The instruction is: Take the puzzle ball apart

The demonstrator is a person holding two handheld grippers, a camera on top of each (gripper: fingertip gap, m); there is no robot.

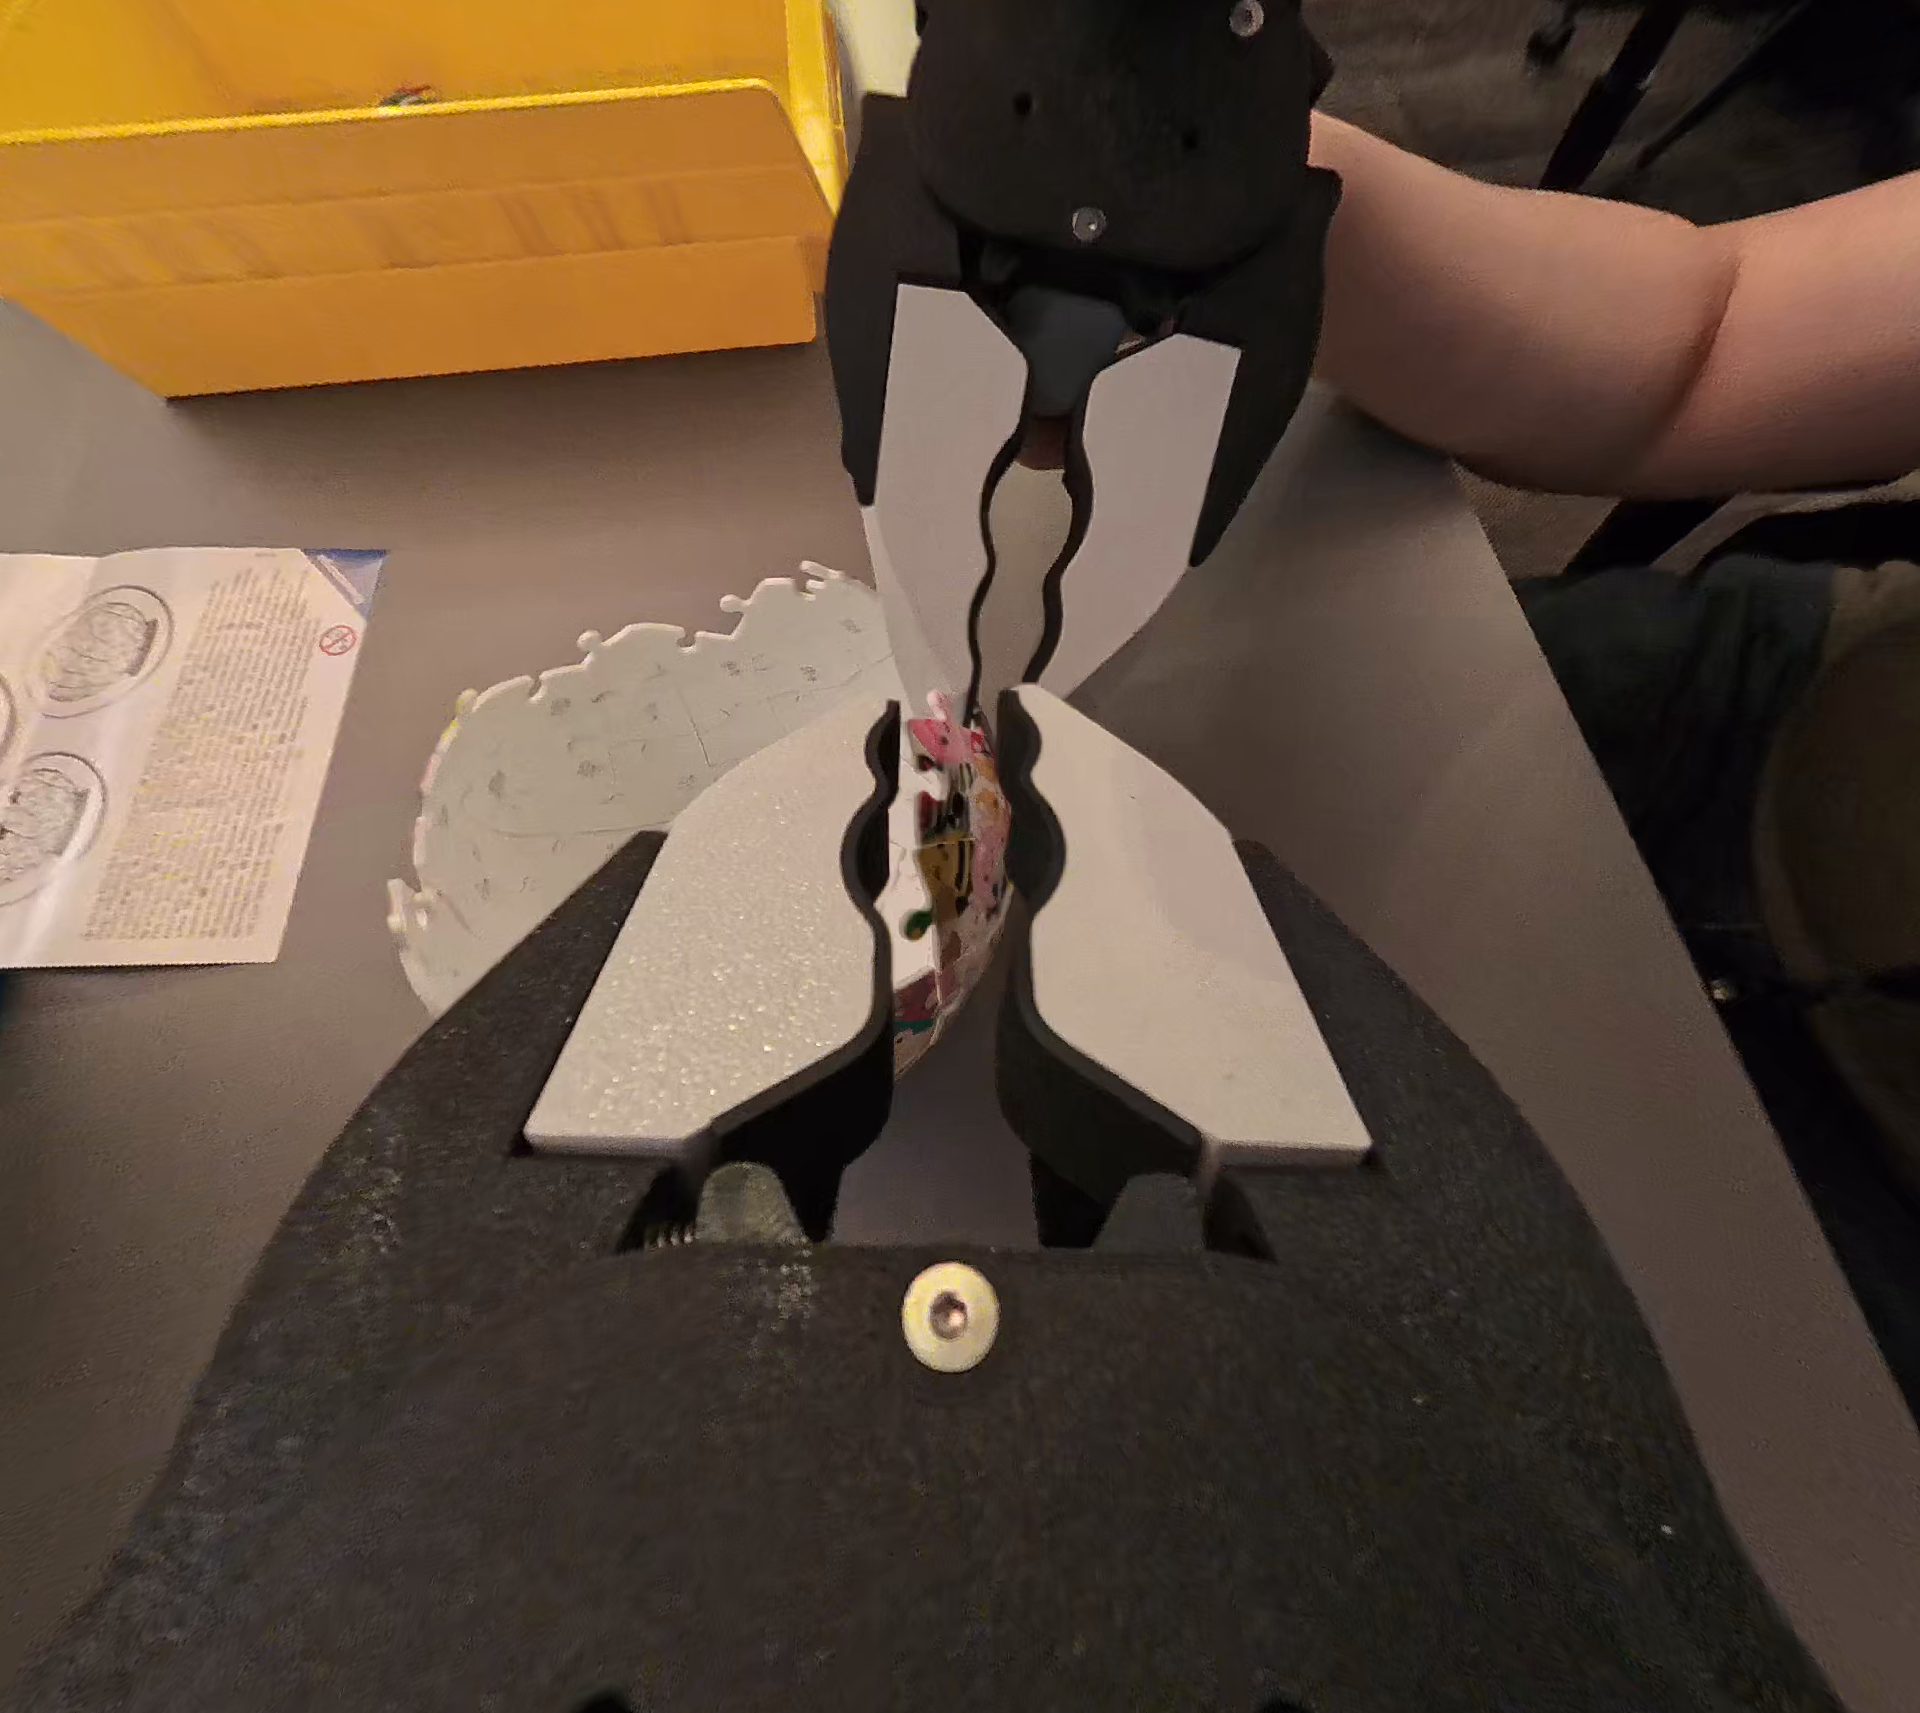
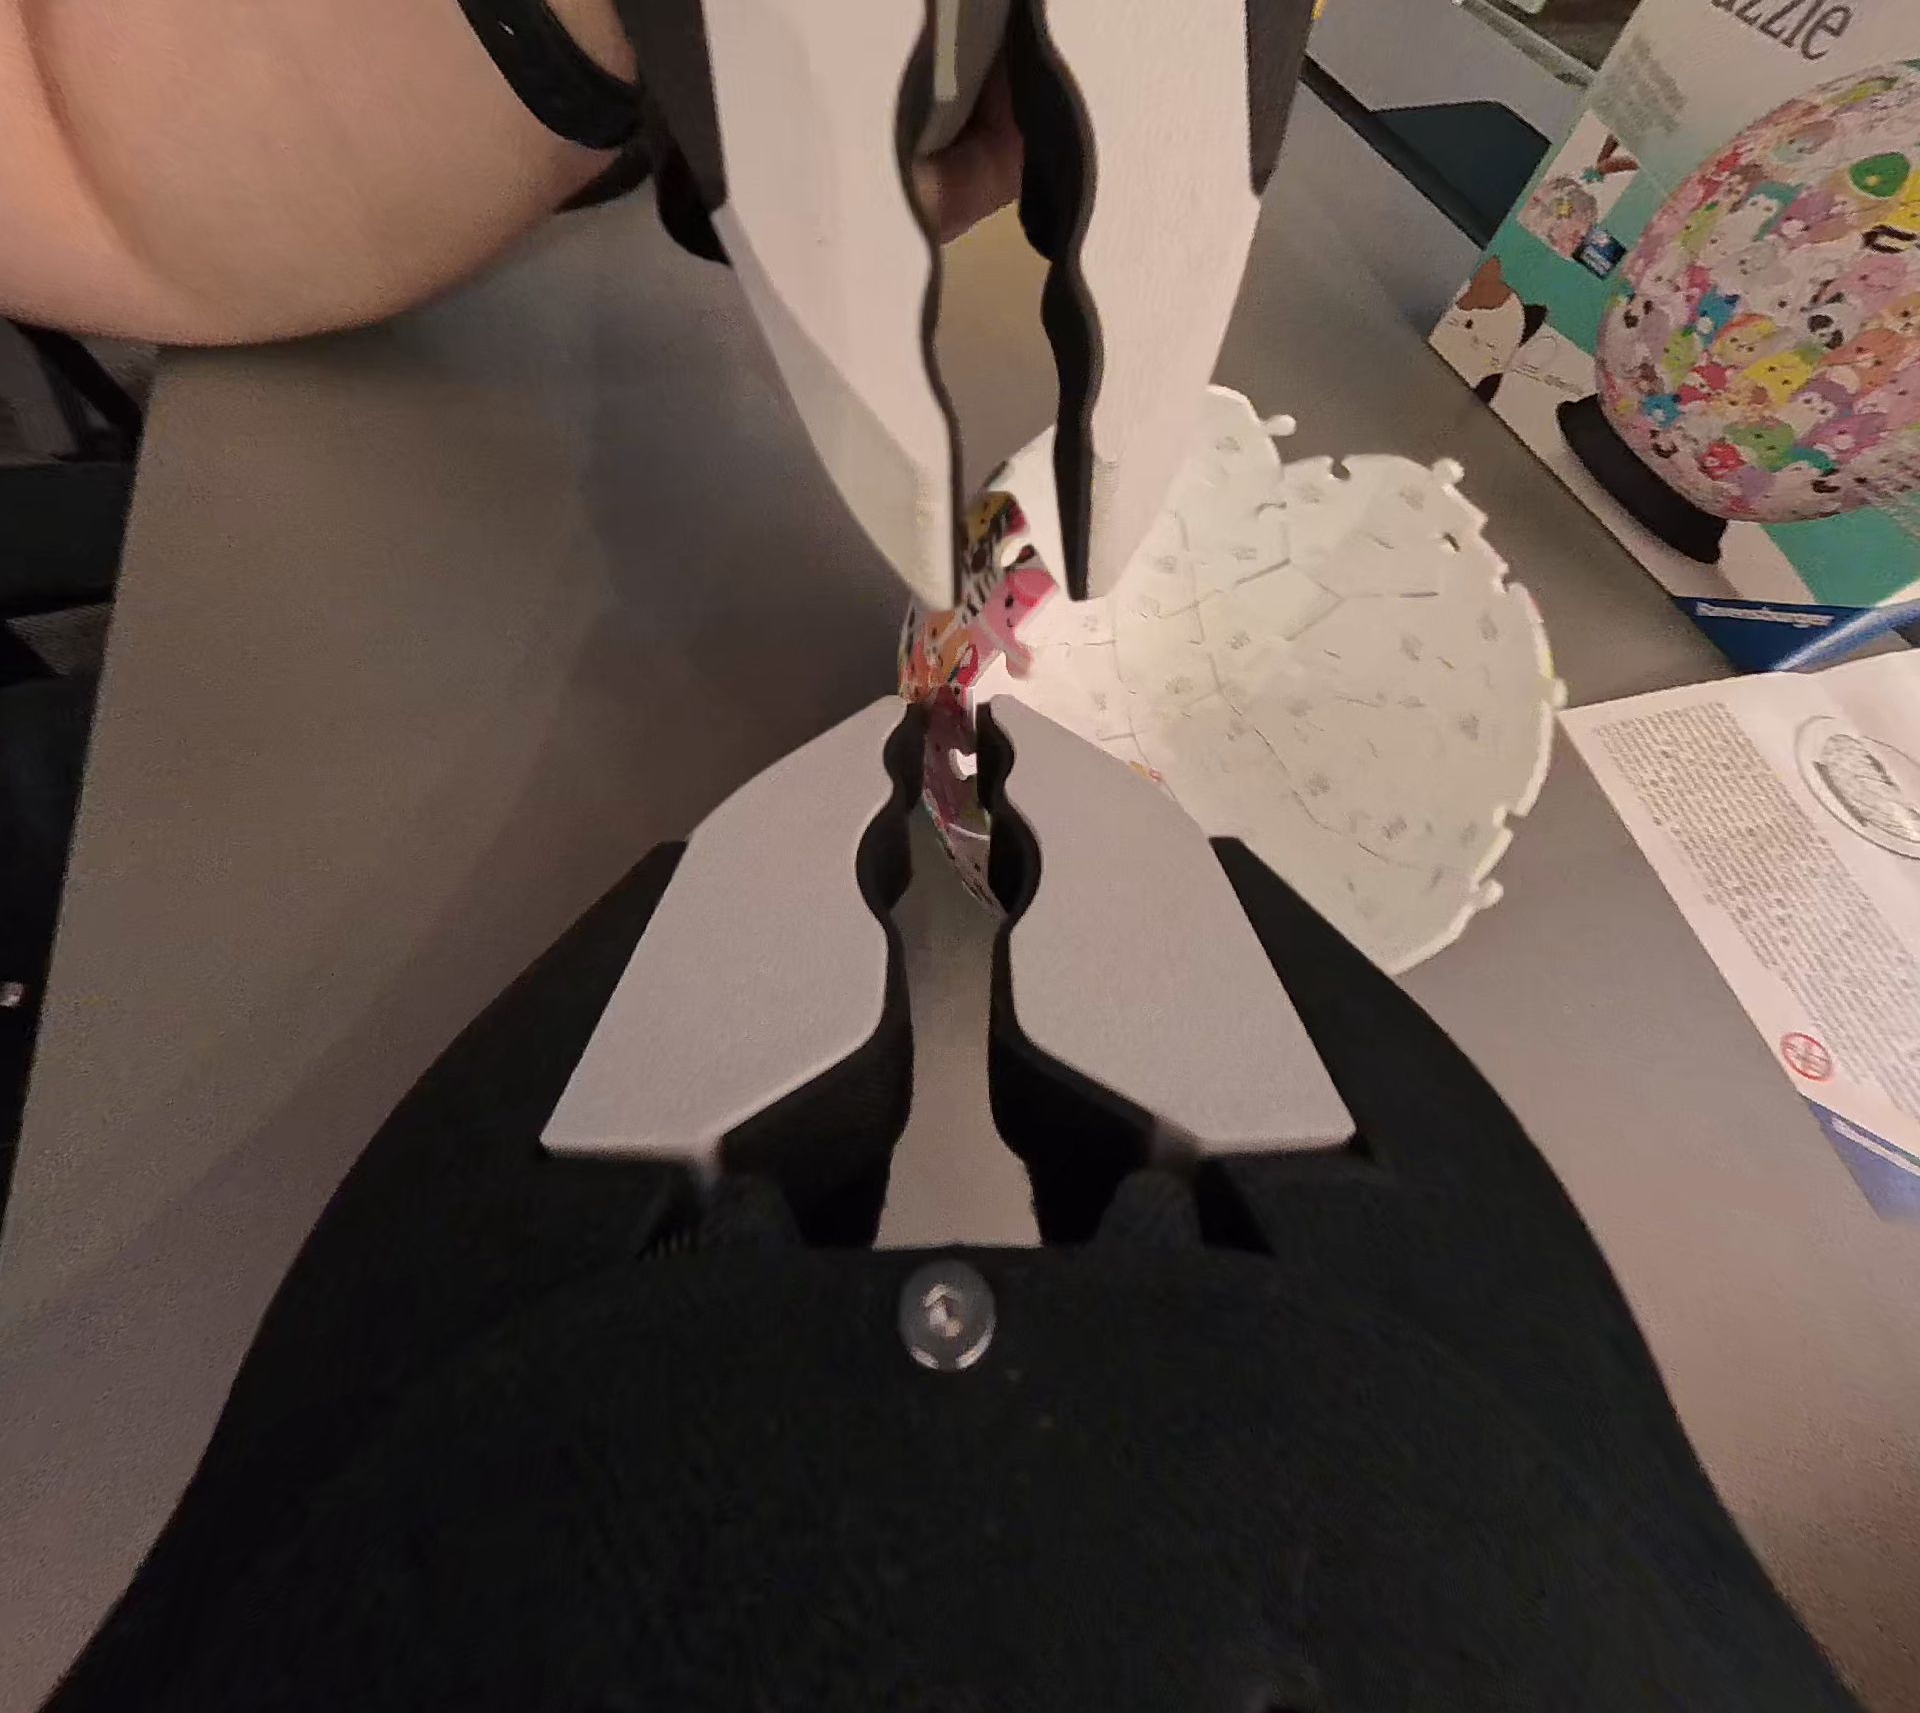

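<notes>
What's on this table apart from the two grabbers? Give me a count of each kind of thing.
Puzzle ball shell, partly taken apart: 1
Yellow bin: 1
Puzzle box: 1
Instruction sheet: 1
Total: 4

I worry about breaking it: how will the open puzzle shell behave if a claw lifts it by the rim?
The puzzle shell looks thin and hollow, so probably light. Its visible seams and jagged rim suggest pieces may unclip under a pinch. Its rounded underside would likely rock on the table.
</notes>
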